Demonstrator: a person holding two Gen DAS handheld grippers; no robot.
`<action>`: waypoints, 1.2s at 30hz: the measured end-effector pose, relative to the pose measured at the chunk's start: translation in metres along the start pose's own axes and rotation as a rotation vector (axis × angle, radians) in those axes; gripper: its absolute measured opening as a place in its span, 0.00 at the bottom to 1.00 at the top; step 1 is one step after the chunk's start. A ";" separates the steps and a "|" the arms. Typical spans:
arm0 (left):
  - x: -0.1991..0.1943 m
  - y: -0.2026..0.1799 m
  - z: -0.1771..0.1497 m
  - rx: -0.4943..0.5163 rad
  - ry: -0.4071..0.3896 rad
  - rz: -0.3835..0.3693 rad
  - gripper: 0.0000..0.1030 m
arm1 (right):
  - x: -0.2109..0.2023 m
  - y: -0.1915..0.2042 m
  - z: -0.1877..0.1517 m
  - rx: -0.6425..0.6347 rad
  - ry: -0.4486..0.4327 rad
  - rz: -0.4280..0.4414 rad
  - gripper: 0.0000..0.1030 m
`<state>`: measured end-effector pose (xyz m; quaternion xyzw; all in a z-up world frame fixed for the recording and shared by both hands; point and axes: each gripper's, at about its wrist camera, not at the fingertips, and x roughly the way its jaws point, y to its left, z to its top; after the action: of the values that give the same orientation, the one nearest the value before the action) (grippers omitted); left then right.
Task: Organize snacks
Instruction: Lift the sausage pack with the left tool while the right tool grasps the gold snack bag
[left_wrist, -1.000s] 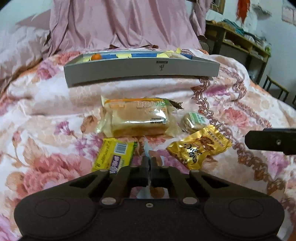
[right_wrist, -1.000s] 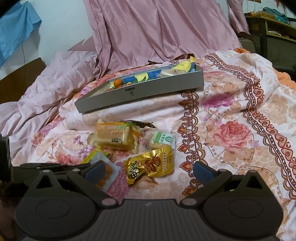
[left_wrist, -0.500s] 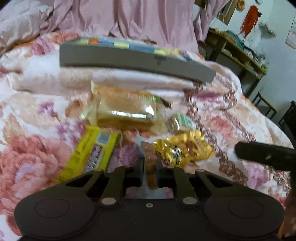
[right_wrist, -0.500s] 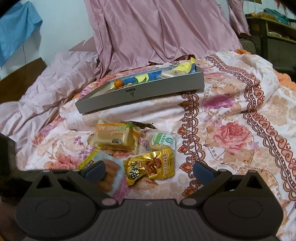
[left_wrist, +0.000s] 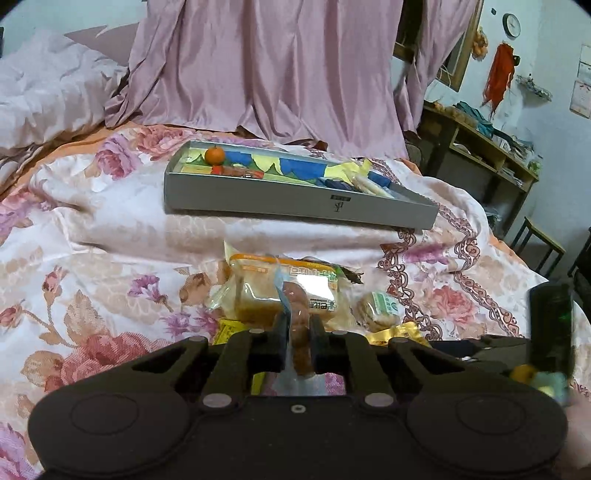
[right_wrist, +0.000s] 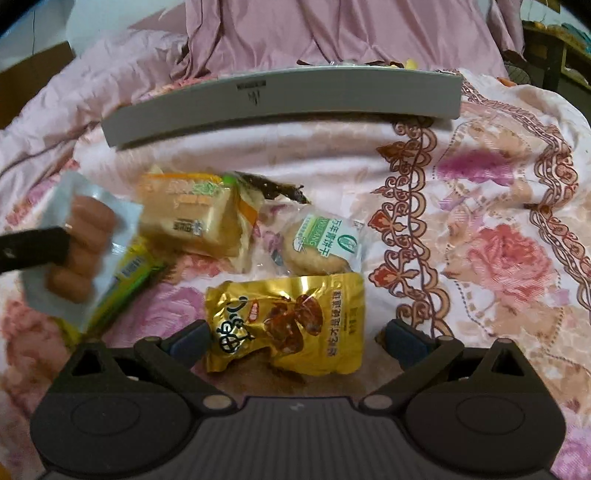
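On the floral bedspread (right_wrist: 491, 184), a loose cluster of snacks lies in front of a long grey tray (left_wrist: 295, 203) that already holds an orange (left_wrist: 214, 155) and several blue and yellow wrappers. The left gripper (left_wrist: 298, 332) is clenched on a clear sausage packet (right_wrist: 79, 251), lifted above the bedspread and hanging in front of the wrapped cake (right_wrist: 192, 218). The right gripper (right_wrist: 295, 341) is released, its jaws spread wide on either side of the gold snack pouch (right_wrist: 288, 325), which lies flat between them; whether the pads touch it cannot be told. Just beyond the pouch sits a round biscuit pack (right_wrist: 321, 247) with a green label, and a yellow-green bar (right_wrist: 125, 284) lies partly under the raised sausage packet.
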<state>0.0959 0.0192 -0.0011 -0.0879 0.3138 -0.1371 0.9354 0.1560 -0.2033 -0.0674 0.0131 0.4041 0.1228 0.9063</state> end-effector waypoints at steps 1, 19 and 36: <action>0.000 0.001 0.000 -0.004 -0.001 0.003 0.12 | 0.001 0.004 0.001 -0.019 -0.013 -0.006 1.00; 0.009 0.007 -0.004 -0.029 0.022 0.035 0.12 | -0.008 0.046 -0.009 -0.316 -0.092 -0.013 0.40; 0.009 0.007 -0.005 -0.043 0.027 0.039 0.13 | -0.012 0.038 -0.001 -0.301 -0.087 -0.060 0.30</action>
<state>0.1008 0.0228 -0.0121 -0.0998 0.3307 -0.1132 0.9316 0.1394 -0.1696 -0.0549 -0.1295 0.3416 0.1542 0.9180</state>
